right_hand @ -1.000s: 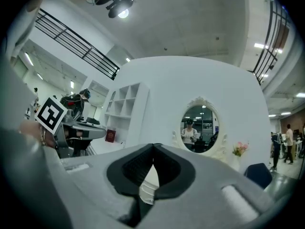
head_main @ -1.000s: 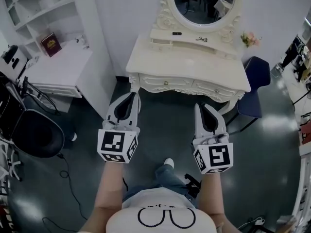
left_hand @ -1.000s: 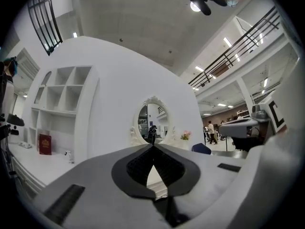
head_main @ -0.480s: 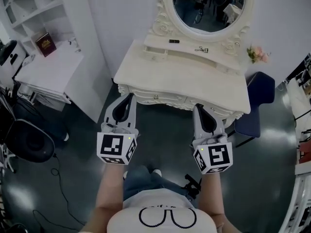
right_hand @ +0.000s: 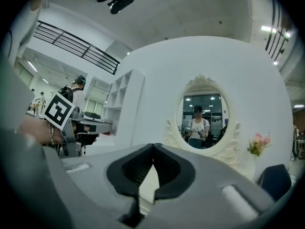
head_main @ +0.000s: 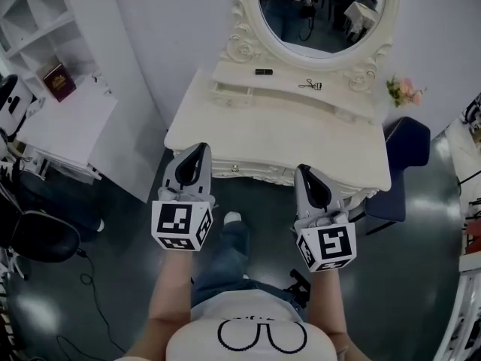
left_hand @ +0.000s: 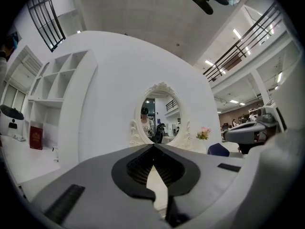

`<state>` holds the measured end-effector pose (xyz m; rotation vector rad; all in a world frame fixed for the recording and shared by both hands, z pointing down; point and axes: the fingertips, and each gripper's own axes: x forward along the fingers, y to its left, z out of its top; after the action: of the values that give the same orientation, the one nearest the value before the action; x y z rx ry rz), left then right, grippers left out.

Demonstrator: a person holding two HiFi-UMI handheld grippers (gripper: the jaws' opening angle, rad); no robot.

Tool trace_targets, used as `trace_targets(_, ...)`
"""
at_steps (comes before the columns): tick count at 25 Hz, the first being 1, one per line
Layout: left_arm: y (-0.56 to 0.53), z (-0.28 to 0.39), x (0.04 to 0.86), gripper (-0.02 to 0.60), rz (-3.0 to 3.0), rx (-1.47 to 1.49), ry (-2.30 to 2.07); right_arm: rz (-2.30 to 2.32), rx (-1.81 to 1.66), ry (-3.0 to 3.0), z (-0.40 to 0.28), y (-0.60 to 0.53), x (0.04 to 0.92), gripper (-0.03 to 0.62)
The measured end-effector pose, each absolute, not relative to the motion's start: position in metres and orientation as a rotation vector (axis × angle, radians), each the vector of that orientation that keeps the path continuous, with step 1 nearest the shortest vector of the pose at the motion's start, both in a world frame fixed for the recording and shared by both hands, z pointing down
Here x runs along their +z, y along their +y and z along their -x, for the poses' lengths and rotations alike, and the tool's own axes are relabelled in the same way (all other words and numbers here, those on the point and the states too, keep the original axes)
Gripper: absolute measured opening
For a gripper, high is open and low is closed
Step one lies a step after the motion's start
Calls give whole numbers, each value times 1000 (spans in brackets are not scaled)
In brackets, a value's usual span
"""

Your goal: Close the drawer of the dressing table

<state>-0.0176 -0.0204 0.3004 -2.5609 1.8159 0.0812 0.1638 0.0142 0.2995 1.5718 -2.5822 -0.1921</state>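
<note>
The cream dressing table [head_main: 278, 138] with an oval mirror [head_main: 323, 10] stands straight ahead. Its drawer front [head_main: 239, 169] shows only as a thin strip with a small knob under the tabletop's front edge, between my two grippers. My left gripper [head_main: 201, 149] is shut and empty, its tip at the table's front left edge. My right gripper [head_main: 303, 169] is also shut and empty, at the front edge further right. In the left gripper view the left gripper [left_hand: 153, 145] has its tips together below the mirror [left_hand: 159, 113]. In the right gripper view the right gripper [right_hand: 153, 145] looks the same.
A blue chair [head_main: 406, 156] stands at the table's right end, with pink flowers [head_main: 406, 90] above it. A white desk [head_main: 64, 122] and shelves are on the left, a black chair [head_main: 41, 235] nearer. Small items [head_main: 313, 85] lie on the table's raised shelf.
The person has stepped toward the dressing table. Both grippers have moved forward together, from over the floor to the table's front edge, staying shut.
</note>
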Motion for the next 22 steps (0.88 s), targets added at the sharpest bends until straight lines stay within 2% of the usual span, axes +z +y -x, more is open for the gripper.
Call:
trace_targets(16, -260, 34, 332, 8, 2596, -62, 1763, -1584, -138, -2483, -137, -211, 310, -3)
trace_targets(19, -300, 34, 344, 163, 2693, -46, 1731, -1588, -124, -2465, -132, -251, 315, -2)
trace_targets(20, -312, 34, 347, 196, 2713, -43, 1728, -1588, -118, -2459, -130, -263, 317, -2)
trace_targets(22, -332, 35, 356, 202, 2730, -56, 1727, -1589, -101, -2446, -128, -283, 323, -2)
